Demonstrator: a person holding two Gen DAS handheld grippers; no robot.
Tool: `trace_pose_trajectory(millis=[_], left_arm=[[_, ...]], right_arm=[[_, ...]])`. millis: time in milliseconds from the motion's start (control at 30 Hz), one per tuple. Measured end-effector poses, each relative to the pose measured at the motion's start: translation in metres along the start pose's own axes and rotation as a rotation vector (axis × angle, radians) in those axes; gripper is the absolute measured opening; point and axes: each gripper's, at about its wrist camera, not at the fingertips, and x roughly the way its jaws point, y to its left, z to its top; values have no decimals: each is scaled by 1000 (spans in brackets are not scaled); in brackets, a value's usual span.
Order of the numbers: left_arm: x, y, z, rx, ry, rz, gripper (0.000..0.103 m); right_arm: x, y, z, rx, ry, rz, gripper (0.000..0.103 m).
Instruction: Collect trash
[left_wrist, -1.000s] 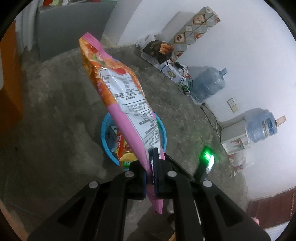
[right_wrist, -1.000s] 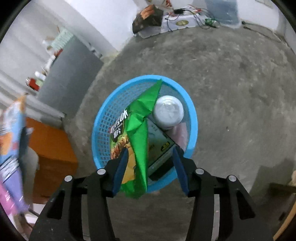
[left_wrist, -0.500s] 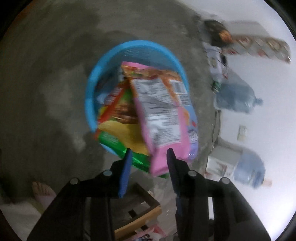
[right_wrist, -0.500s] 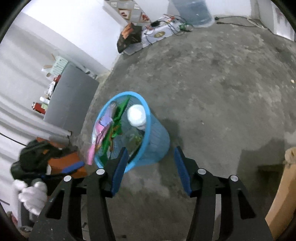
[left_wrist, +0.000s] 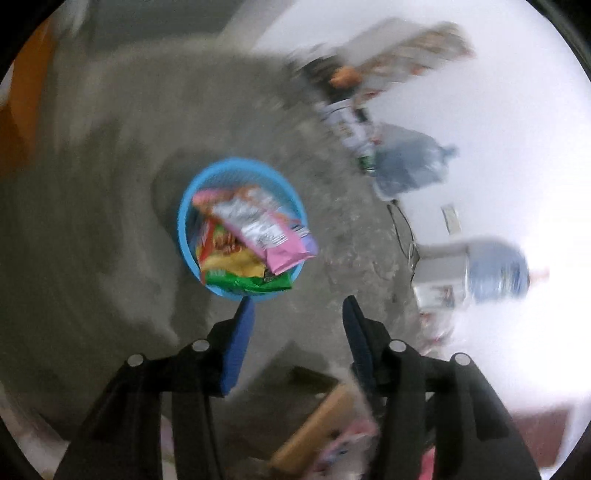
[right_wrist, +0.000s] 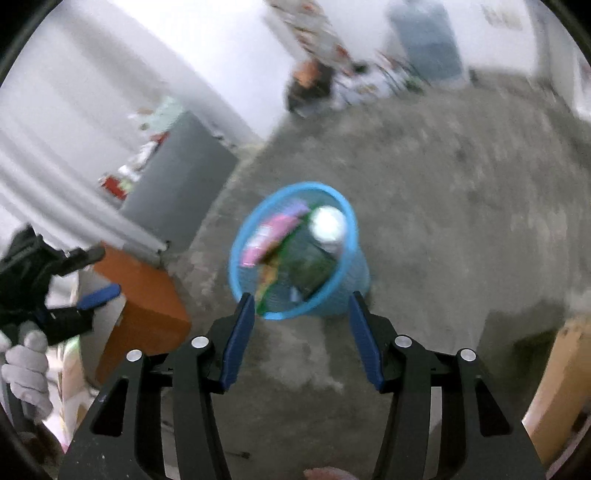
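1. The pink bag, held a second ago by the left gripper, now lies in the blue basket, centre frame.
2. Both the left and the right gripper have empty fingers, opening wider.
3. I judge both are free for more trash.

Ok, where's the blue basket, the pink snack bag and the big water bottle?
blue basket (left_wrist: 183, 236): left wrist view, on its left rim.
pink snack bag (left_wrist: 284, 254): left wrist view, on the plain pink end hanging over the rim.
big water bottle (left_wrist: 410, 166): left wrist view, on its blurred blue body by the wall.
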Motion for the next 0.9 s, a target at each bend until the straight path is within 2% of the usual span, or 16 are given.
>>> trace_pose_trajectory(millis=[67, 133, 167, 233, 267, 333, 400, 467, 533, 600, 700, 767, 833, 900], left_arm=[[-51, -19, -28, 147, -81, -1, 56], [-96, -27, -55, 230, -157, 0, 67], [-117, -27, -70, 260, -204, 14, 70], [-164, -30, -107, 313, -327, 79, 84], [-185, -31, -126, 323, -386, 125, 87], [-218, -28, -159, 315, -491, 203, 98], [-247, -21, -193, 273, -591, 273, 98], [-270, -14, -226, 226, -657, 319, 98], [-285, -5, -251, 207, -679, 346, 98], [-295, 2, -270, 175, -688, 378, 98], [-305, 18, -299, 95, -697, 491, 98], [-304, 31, -310, 31, -679, 613, 98], [-304, 43, -319, -16, -661, 703, 98], [-300, 55, -329, -42, -650, 722, 98]], right_arm=[[-26, 26, -3, -92, -61, 41, 65], [-50, 50, -9, -181, -123, 62, 74], [-65, 65, -14, -237, -161, 76, 81], [-88, 92, -23, -327, -224, 100, 90], [-98, 105, -28, -368, -252, 115, 95], [-119, 132, -37, -441, -304, 151, 96], [-134, 155, -46, -493, -330, 187, 96], [-149, 176, -57, -527, -337, 243, 96], [-162, 191, -69, -548, -325, 288, 96], [-171, 201, -79, -564, -319, 297, 96], [-185, 214, -98, -611, -321, 297, 96], [-193, 224, -110, -661, -323, 267, 96], [-195, 236, -120, -712, -308, 221, 96], [-192, 245, -128, -745, -273, 150, 96]])
